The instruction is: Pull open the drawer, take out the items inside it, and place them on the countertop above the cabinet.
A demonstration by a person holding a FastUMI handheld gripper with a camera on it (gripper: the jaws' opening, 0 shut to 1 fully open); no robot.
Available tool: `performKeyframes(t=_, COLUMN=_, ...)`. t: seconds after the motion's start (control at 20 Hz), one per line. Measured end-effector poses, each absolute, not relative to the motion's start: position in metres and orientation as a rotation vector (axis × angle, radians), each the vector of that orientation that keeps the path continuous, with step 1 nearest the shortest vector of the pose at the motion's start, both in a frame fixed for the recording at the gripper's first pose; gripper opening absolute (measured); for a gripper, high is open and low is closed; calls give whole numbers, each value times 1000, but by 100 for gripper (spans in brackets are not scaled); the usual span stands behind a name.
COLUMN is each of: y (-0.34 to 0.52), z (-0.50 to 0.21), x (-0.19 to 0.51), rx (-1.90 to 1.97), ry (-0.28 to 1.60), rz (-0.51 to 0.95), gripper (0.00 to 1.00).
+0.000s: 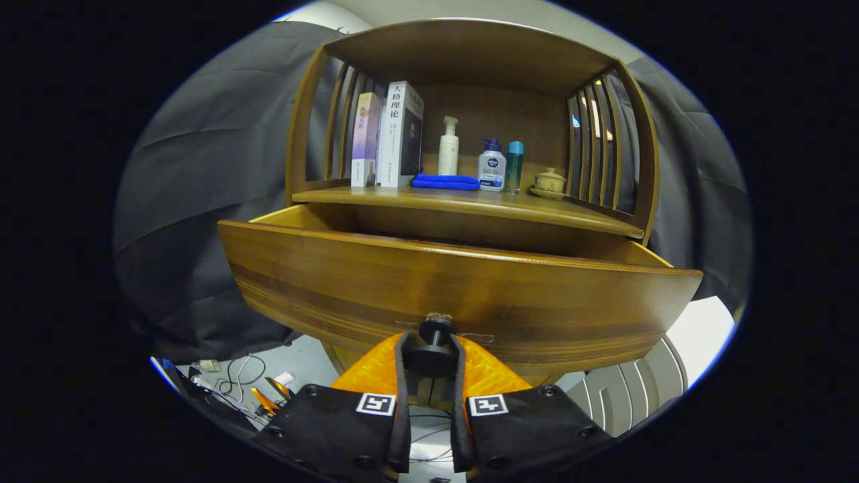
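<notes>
Wooden drawer [463, 288] stands pulled out from the cabinet, its dark knob [435, 330] clamped between the gripper [431, 352] jaws, one each side. On the bench [470, 201] above sit two books [389, 137], a blue cloth [445, 181] and bottles [491, 166] (drawer's inside hidden).

The gripper [430, 349] points straight forward and sits level. Its 2 fingers [401, 376] run nearly parallel, drawn close together, and both press on the sides of the knob [435, 330] clamped between their tips. The finger bases spread a little wider apart than the tips.
</notes>
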State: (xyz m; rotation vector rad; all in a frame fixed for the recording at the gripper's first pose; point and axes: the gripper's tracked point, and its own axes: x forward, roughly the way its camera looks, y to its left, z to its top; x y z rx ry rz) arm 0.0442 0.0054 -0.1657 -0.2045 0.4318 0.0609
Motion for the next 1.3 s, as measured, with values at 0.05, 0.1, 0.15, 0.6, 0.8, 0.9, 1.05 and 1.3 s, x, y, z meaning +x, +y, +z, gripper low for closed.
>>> performKeyframes(t=0.05, y=6, z=-168, x=39, rx=-212, ry=440, rz=65, gripper=26)
performKeyframes(t=0.1, y=7, z=-166, x=33, rx=-210, ry=436, rz=72, gripper=26)
performKeyframes(t=0.15, y=6, z=-168, x=29, rx=-207, ry=444, rz=75, gripper=26)
performKeyframes(t=0.6, y=14, z=-170, x=-12, rx=-215, ry=448, rz=136, gripper=26)
performKeyframes(t=0.8, y=17, z=-170, x=-27, rx=-239, ry=436, rz=159, gripper=26)
performKeyframes(t=0.9, y=18, z=-170, x=-28, rx=-254, ry=419, rz=167, gripper=26)
performKeyframes(t=1.05, y=19, z=-170, x=-28, rx=-218, ry=404, rz=186, gripper=32)
performKeyframes(t=1.3, y=20, z=-162, x=-25, rx=-163, ry=387, rz=237, gripper=42)
